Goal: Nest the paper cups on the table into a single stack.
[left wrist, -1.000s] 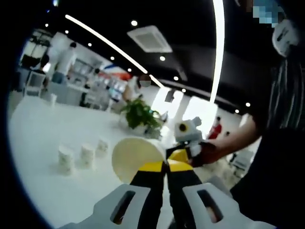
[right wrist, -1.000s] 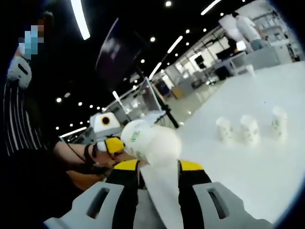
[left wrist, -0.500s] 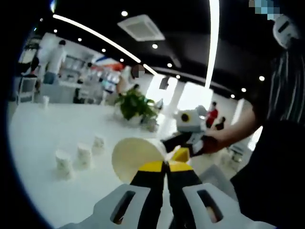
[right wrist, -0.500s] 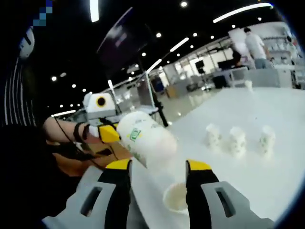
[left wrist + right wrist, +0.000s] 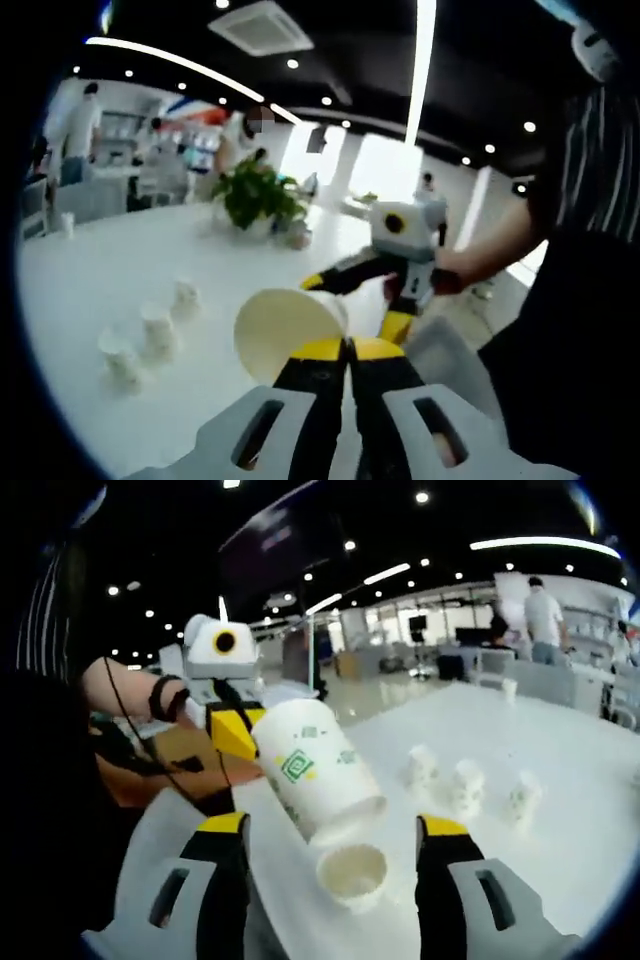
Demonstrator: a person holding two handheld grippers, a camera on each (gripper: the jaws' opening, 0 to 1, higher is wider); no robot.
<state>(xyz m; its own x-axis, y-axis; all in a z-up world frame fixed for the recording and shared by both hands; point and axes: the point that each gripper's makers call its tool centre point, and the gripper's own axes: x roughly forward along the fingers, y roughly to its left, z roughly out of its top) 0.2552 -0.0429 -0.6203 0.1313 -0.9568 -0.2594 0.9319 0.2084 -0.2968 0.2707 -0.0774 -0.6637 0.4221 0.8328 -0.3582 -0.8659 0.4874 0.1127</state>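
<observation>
In the left gripper view, the left gripper (image 5: 349,347) is pinching a paper cup (image 5: 283,327) at lower centre, jaws hiding its rim edge; three blurry cups (image 5: 148,334) are standing at left on the table (image 5: 120,260).

In the right gripper view, the right gripper (image 5: 333,826) is gaping wide, empty; the held cup is tilting at centre above a single cup (image 5: 352,872), which is showing an open mouth.

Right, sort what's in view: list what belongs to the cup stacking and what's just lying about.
Belongs to the job:
- paper cup pinched in the left gripper
- open cup standing on the table between the right gripper jaws
- three small cups farther off
- lone cup at the far edge

Lying about:
- potted plant
- people in the background
</observation>
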